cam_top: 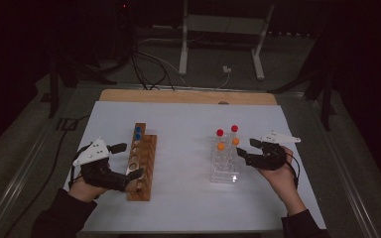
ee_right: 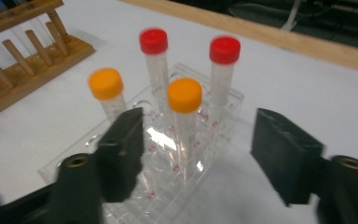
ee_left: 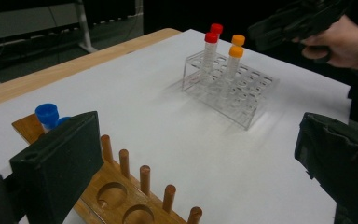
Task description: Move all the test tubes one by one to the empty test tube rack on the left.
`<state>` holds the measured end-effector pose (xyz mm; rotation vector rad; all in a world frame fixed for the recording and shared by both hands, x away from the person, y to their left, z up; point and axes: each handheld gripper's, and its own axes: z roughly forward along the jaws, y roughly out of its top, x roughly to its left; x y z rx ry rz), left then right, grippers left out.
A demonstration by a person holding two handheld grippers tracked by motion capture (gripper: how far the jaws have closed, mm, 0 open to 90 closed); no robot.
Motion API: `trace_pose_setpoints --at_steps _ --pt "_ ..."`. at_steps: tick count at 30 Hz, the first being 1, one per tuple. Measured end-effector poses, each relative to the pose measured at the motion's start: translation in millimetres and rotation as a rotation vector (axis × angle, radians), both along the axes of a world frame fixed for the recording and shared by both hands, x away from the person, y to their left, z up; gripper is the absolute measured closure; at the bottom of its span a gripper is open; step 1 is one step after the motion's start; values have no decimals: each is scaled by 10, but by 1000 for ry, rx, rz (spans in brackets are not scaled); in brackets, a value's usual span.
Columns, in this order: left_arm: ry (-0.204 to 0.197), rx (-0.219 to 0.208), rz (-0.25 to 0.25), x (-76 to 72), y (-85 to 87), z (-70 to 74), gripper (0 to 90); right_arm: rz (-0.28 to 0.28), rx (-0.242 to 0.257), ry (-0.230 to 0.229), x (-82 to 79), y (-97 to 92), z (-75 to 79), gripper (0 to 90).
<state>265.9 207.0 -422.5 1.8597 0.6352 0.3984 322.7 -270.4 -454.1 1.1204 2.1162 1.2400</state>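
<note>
The step in hand looks like a pickup from the clear plastic tube rack (cam_top: 224, 166), right of centre in the high view. The right gripper (cam_top: 248, 151) sits at the rack's right edge, jaws spread and pinching nothing. In the right gripper view the nearer orange-capped tube (ee_right: 185, 109) stands at mid-frame, lined up with the gap between the jaws but beyond their tips, so the pads do not touch it yet. The picture is blurred there, so how far beyond is hard to judge.

The next move likely calls for easing forward until the pads flank that tube below its cap, then closing and lifting straight up. Its neighbours crowd it: a second orange-capped tube (ee_right: 106, 93) at its left and two red-capped tubes (ee_right: 154, 58) behind, any of which a jaw could knock.

The left gripper (cam_top: 127, 161) rests at lower left beside the wooden tube rack (cam_top: 144, 168), jaws wide apart and empty. Two blue-capped tubes (cam_top: 137, 133) stand at that rack's far end, with empty holes nearer the hand.
</note>
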Motion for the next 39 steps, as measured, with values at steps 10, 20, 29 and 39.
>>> trace_pose_setpoints --at_steps 10,20,29,39 --pt "6 -2 -14 0 -13 -11 16 33 3 59 152 62 -132 590" --pt "13 3 -7 7 -8 -23 16 59 -48 65 229 149 -199 702" --pt "19 4 -15 16 -13 -31 16 53 -87 57 222 197 -199 750" --pt "25 3 -20 12 -20 -19 16 43 -80 24 159 183 -47 753"
